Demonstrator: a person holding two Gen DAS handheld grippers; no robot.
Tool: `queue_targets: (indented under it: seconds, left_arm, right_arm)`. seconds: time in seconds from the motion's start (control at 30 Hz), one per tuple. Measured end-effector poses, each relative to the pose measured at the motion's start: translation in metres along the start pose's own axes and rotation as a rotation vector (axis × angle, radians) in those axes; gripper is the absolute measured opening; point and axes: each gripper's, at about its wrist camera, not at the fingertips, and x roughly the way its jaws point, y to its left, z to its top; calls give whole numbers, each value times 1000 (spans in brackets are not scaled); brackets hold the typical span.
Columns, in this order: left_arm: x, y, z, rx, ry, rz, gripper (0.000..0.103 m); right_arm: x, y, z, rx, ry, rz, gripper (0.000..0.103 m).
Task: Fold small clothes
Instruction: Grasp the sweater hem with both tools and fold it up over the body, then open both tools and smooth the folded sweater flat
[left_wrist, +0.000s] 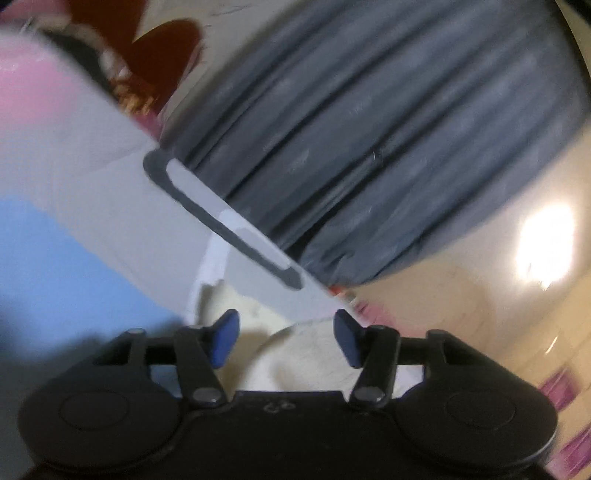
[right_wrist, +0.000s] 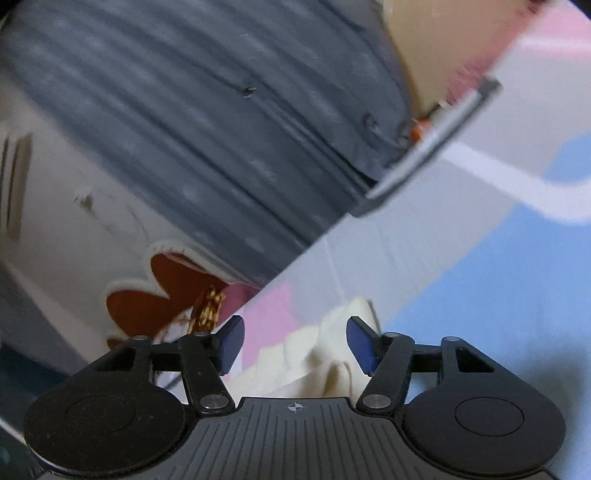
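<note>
While both hand-held grippers, left (left_wrist: 286, 338) and right (right_wrist: 295, 345), stand spread and empty over the cream garment (right_wrist: 332, 354) on the pastel mat (right_wrist: 480, 295), its edges should be pinched evenly.

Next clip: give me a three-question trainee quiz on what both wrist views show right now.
1. True or false: the right tool grips the cream cloth.
2. What colour is the curtain? A grey, B green, C yellow.
3. Fill in: the left tool has its jaws ____.

Key: 1 false, the pads stand apart from the cloth; 2 A; 3 open.
</note>
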Motion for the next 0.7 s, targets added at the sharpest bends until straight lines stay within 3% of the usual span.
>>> queue_targets:
  seconds: [0.1, 0.23, 0.33, 0.4, 0.5, 0.57, 0.7]
  left_arm:
    - [-5, -8, -4, 166, 38, 46, 53]
    - [-2, -22, -13, 294, 88, 70, 52]
    - [20, -31, -13, 341, 113, 113, 49]
    - [35, -36, -11, 357, 118, 144, 48]
    - [50, -40, -8, 350, 98, 203, 46]
    - [49, -38, -6, 333, 78, 213, 46]
    - [46, -35, -8, 356, 84, 197, 46]
  right_arm:
    - [-21, 20, -10, -217, 17, -11, 61]
    - [-29, 33, -40, -437, 132, -37, 61]
    - [-14, 47, -65, -559, 239, -61, 44]
    - [7, 57, -74, -648, 264, -130, 41]
    - [35, 62, -66, -659, 198, -198, 39]
    - [40, 59, -52, -571, 111, -246, 39]
    - [25, 47, -45, -508, 77, -196, 39]
